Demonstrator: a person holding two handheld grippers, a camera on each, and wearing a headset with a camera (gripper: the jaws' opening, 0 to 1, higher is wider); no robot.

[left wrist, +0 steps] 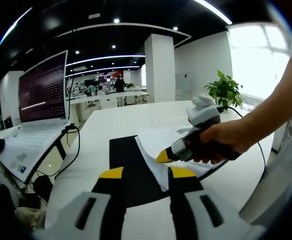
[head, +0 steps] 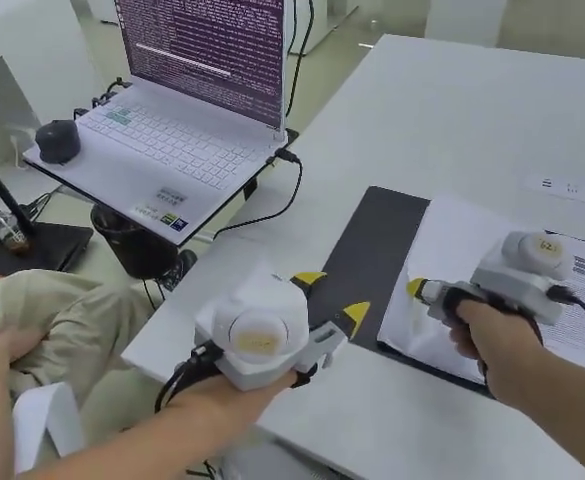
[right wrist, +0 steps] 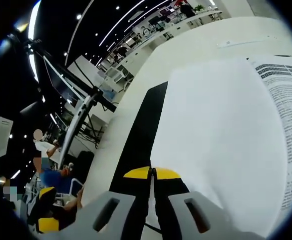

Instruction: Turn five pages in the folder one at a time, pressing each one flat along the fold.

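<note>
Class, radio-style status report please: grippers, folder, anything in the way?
Left gripper open, beside black folder cover. Right gripper shut on page edge, edge raised. Laptop stands apart, nothing blocking.

I see folder [head: 372, 240] matt black | page [head: 452, 262] thin white paper | tabletop [head: 442, 120] smooth matt white | left gripper [head: 332, 297] smooth white plastic

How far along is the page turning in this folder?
Done: the folder lies open, its black left side bare, so likely none turned yet. In hand: the right hand-held gripper is shut on the white page; the left hand-held gripper hovers open. Left: turning, pressing, repeating.
</note>
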